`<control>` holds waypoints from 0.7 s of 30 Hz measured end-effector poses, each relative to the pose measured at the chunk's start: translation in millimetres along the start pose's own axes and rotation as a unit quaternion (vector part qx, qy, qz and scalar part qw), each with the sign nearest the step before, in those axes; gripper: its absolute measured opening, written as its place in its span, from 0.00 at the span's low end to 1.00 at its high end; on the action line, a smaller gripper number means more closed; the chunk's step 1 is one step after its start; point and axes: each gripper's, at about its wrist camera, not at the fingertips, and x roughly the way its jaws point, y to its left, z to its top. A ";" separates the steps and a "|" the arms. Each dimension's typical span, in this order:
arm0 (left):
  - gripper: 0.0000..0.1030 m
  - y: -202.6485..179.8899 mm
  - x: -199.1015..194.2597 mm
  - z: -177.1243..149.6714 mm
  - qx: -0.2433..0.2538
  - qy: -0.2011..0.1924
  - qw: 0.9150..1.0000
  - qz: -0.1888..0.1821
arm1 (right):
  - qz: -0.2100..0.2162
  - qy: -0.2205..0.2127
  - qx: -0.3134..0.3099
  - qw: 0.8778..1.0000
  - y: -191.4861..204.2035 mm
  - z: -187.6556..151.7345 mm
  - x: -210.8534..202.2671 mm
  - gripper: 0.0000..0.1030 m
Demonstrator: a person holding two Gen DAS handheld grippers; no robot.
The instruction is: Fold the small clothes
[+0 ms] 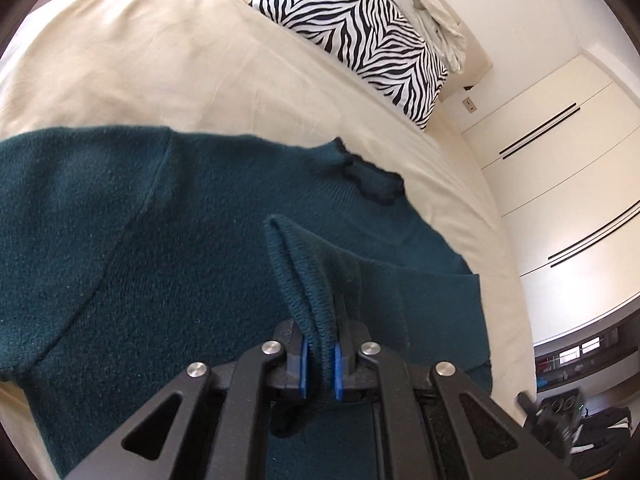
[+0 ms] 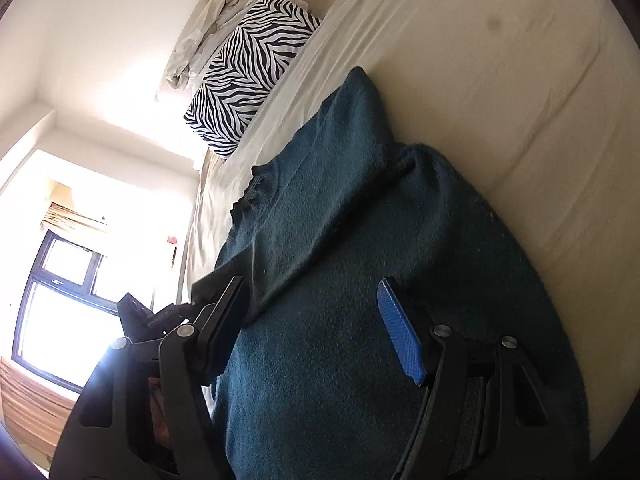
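The teal knit sweater lies spread on the cream bedsheet, its ruffled neckline towards the zebra-print pillow. Your left gripper is clamped on a ribbed edge of the sweater, probably a sleeve cuff or hem, with the knit bunched between the blue pads and raised over the body of the garment. Your right gripper stands wide open over the sweater's body, holding nothing; whether its tips touch the wool cannot be told.

The grip on the ribbing looks thick but narrow, so a quick pull could let it slide out, or drag the whole sweater across the smooth sheet rather than fold it. With the right claw not pinning anything, the far layers may shift and the fold could land crooked. Loose knit may also snag on the open blue finger if you sweep low. A crumpled pale cloth sits behind the pillow, well clear.
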 end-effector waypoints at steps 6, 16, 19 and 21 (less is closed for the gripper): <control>0.13 22.3 15.0 -5.5 -0.028 0.005 1.000 -0.002 | 0.011 0.036 -0.005 0.999 18.4 73.0 31.9 0.65; 0.15 35.6 15.4 -23.0 0.013 -0.042 0.999 -0.031 | 0.026 0.088 0.093 0.991 -22.9 171.1 128.2 0.64; 0.15 40.7 14.9 -25.0 0.011 -0.045 0.998 -0.042 | 0.051 0.084 0.092 0.991 -29.4 168.5 120.1 0.64; 0.15 41.8 14.2 -26.6 0.014 -0.047 0.998 -0.042 | 0.061 0.091 0.091 0.990 -33.4 156.5 108.5 0.64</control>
